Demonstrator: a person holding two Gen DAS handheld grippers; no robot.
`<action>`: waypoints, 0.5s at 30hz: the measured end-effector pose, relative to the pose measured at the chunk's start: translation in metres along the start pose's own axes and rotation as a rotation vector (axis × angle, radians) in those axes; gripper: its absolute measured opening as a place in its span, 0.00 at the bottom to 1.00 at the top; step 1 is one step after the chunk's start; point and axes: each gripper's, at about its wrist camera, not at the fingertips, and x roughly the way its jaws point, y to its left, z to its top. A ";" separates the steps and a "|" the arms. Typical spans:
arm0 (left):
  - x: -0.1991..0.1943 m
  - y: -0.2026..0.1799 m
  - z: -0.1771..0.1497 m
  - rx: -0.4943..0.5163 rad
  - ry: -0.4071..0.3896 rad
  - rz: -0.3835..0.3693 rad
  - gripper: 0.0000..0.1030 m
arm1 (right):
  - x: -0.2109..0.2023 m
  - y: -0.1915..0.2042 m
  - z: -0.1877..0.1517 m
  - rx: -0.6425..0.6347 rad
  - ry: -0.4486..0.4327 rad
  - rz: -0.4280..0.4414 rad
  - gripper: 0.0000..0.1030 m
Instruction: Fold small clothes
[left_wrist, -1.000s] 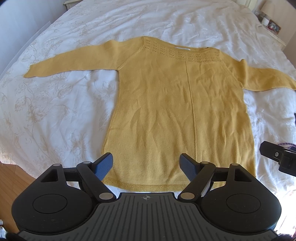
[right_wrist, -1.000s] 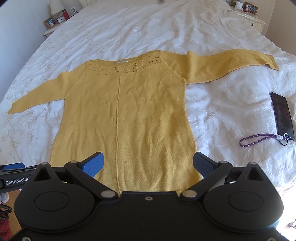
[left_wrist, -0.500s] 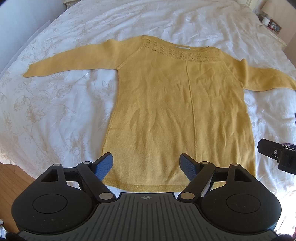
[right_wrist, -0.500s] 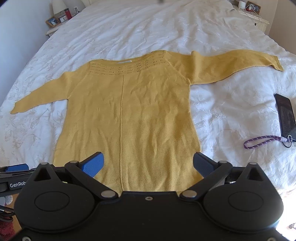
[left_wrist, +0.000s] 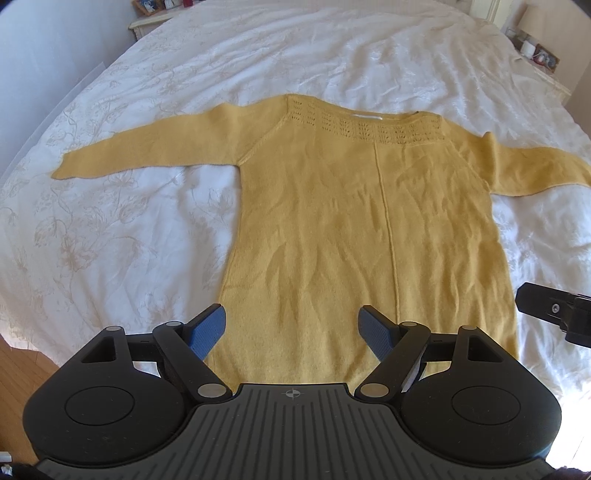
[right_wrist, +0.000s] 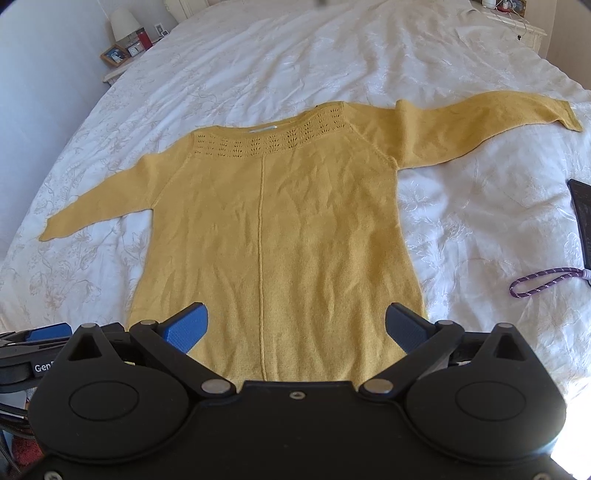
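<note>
A yellow knitted sweater (left_wrist: 369, 229) lies flat and face up on the white bed (left_wrist: 147, 221), neckline at the far end, hem at the near edge, both sleeves stretched out to left and right. No fold shows in it, so the task looks to be at its very start: the garment is spread and the first grasp is not yet made. The left tongs (left_wrist: 295, 332) hang over the near left part of the hem with the blue pads wide apart and nothing between them; the right tongs (right_wrist: 297, 326) hang over the near right part, likewise spread and empty. Neither appears to touch the cloth, though the height above it is hard to judge. A sensible next move would be to reach for a sleeve or a side edge and bring it across the body, which calls for pinching only the knit and not the bedcover beneath. A dark phone (right_wrist: 581, 218) and a purple cord (right_wrist: 543, 282) lie on the bed to the right, apart from the sweater.
</note>
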 end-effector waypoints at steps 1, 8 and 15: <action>-0.001 0.000 0.002 -0.002 -0.017 -0.003 0.76 | 0.000 -0.001 0.001 0.001 -0.012 0.005 0.99; -0.003 0.002 0.030 -0.089 -0.132 -0.040 0.76 | 0.001 -0.027 0.030 -0.009 -0.113 0.003 0.99; 0.013 -0.016 0.069 -0.126 -0.160 -0.009 0.76 | 0.023 -0.090 0.096 -0.062 -0.187 -0.103 0.98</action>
